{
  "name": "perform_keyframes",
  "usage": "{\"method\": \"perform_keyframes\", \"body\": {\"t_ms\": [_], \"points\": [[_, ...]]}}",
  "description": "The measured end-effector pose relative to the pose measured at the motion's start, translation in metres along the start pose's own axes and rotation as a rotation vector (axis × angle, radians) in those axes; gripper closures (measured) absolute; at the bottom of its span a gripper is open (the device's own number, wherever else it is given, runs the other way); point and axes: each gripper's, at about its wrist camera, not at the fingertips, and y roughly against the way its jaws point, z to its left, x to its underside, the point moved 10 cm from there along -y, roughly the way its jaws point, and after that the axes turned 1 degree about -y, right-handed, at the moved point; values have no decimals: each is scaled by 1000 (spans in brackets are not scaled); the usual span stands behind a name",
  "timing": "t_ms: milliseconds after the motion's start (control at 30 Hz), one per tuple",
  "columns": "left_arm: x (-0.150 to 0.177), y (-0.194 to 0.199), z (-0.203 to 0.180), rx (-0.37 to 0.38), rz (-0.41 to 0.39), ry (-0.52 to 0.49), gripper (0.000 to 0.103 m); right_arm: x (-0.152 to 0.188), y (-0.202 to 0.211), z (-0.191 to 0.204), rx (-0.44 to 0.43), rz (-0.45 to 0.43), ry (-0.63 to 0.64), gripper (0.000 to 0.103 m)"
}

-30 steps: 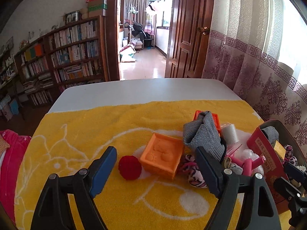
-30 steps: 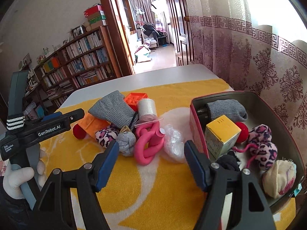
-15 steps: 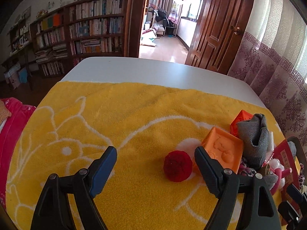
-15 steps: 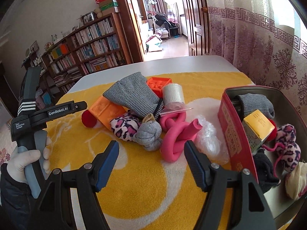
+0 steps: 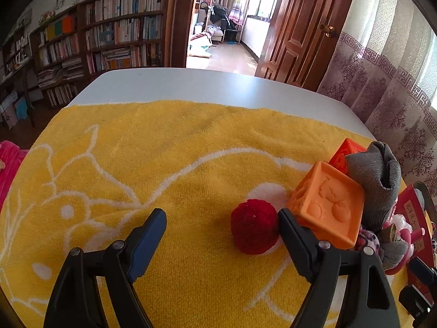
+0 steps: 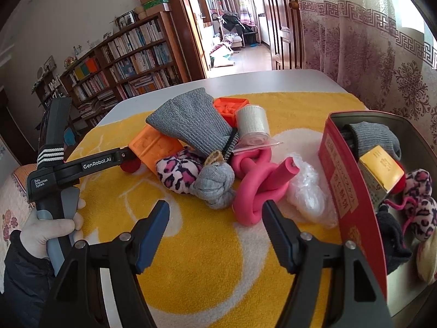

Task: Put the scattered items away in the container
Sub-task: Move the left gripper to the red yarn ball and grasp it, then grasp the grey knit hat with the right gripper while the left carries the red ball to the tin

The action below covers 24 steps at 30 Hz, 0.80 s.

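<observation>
Left gripper and right gripper hover, jaws spread wide

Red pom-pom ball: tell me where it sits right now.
In the left wrist view the red pom-pom ball lies on the yellow towel, between the open jaws near the right one, just left of the orange block.

Left of the red ball the yellow towel lies bare, open to an approach. On the ball's right the orange block crowds close, seemingly touching it. The pink tube and plastic bag fill the gap before the tin.
</observation>
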Motion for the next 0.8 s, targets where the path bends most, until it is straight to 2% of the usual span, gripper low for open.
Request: {"method": "perform_keyframes", "body": {"t_ms": [100,200,267,333,433,800], "points": [[3,-4,-6,0,6,-18,19,-1,1,2,1,-3,8,29],[3,-3,-12,22,1,-28,32,-2,0,2,4,-5,6,29],[4,-4,-19,55,1,-45,57,-2,-1,2,5,-1,1,29],[5,-3,-28,65,-2,-72,69,-1,-3,2,7,2,2,29],[4,2,-33,22,-31,-110,69,-1,-3,3,9,1,8,29],[-12,37,-25,-11,-133,-102,69,-14,-23,18,22,13,71,29]]}}
